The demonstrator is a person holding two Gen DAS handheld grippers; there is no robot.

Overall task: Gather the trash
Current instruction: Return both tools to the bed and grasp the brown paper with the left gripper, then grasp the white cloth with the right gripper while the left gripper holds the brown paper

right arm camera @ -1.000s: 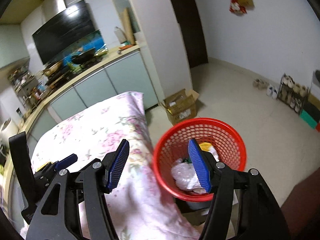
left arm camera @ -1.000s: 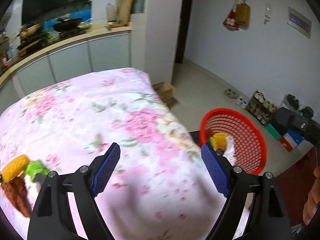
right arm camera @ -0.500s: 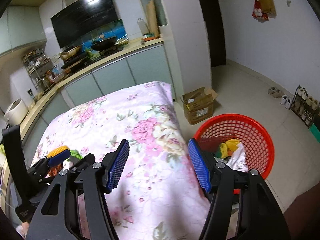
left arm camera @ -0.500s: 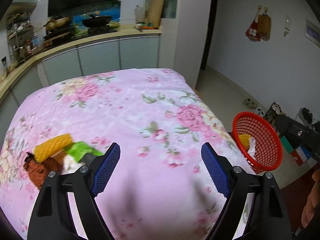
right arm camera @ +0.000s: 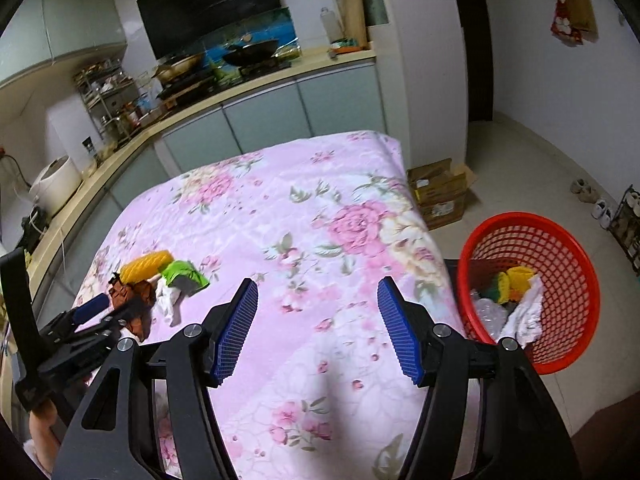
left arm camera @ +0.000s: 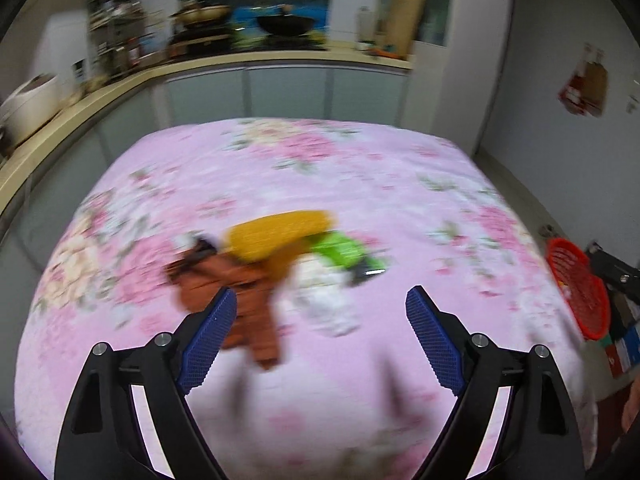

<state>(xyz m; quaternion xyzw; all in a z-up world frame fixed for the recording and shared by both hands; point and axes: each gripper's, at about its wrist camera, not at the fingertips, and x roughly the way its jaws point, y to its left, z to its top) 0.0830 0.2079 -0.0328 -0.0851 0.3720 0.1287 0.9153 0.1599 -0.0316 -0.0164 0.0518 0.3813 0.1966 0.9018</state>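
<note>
Left gripper [left arm camera: 320, 332]: jaws spread wide with nothing between the blue pads; it hangs over the near part of the floral cloth, and its left pad overlaps the brown scrap in the left wrist view. That view is blurred.
Trash pile: lies on the left part of the cloth, well apart from the basket, its pieces bunched and touching.
Brown scrap [left arm camera: 236, 300]: crumpled, the piece of the pile nearest the left gripper.
Yellow piece [right arm camera: 146, 265]: ribbed and oblong, on the far side of the brown scrap.
Green piece [right arm camera: 182, 272]: just right of the yellow piece, with a dark strip along its near edge.
White tissue [right arm camera: 167, 303]: crumpled, under and in front of the green piece.
Floral cloth [right arm camera: 320, 216]: pink, covering the whole table top and hanging over its edges.
Right gripper [right arm camera: 318, 328]: jaws wide apart and holding nothing, above the near right part of the cloth, between the pile and the basket.
Cardboard box [right arm camera: 440, 192]: open, on the floor past the table's far right corner.
Red basket [right arm camera: 568, 308]: stands on the floor just beside the table's right edge and holds a yellow and green lump, clear plastic and white paper.
</note>
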